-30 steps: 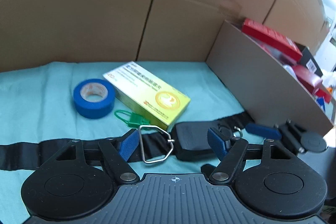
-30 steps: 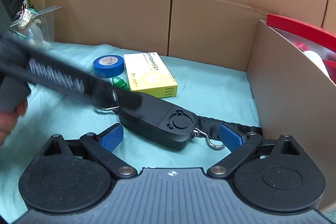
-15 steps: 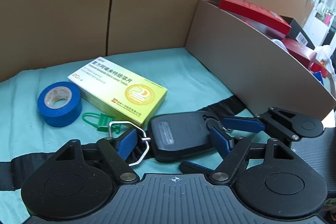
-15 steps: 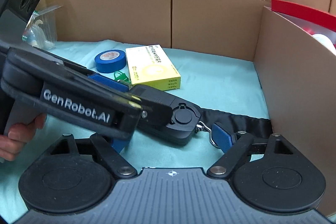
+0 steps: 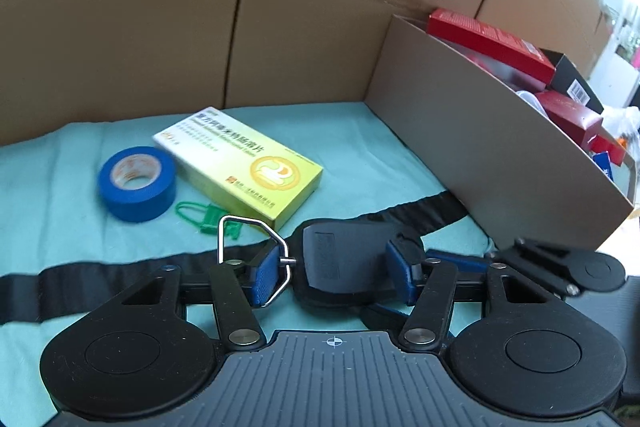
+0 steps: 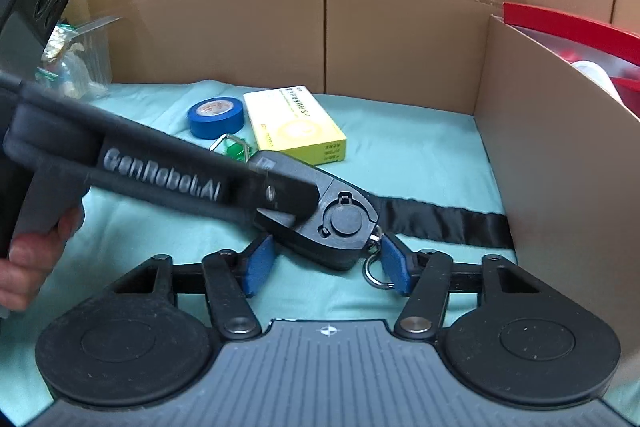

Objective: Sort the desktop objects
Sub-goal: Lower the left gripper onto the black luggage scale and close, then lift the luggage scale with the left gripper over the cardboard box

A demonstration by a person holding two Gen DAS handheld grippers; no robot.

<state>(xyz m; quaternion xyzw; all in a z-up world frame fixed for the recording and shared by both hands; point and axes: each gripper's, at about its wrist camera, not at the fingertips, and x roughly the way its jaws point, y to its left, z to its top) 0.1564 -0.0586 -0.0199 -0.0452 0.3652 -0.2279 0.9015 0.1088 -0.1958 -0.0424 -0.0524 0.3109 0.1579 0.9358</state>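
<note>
A black hand scale (image 5: 340, 267) with a metal handle (image 5: 256, 251) and a black strap lies on the teal cloth. My left gripper (image 5: 334, 269) is closed around its body, pads touching both sides. In the right wrist view the scale (image 6: 340, 219) sits just ahead of my right gripper (image 6: 326, 267), which is open, its pads either side of the scale's hook end and ring (image 6: 374, 275). The left gripper's body (image 6: 160, 171) crosses that view. A blue tape roll (image 5: 138, 183), a yellow medicine box (image 5: 244, 163) and a green plastic tag (image 5: 204, 217) lie behind.
An open cardboard box (image 5: 480, 147) with red and black packages stands on the right. Cardboard walls (image 5: 240, 27) close off the back. A clear plastic container (image 6: 76, 63) stands at the far left in the right wrist view.
My left gripper has closed in on the scale's body and tipped its metal handle upright. My right gripper has narrowed around the scale's hook end.
</note>
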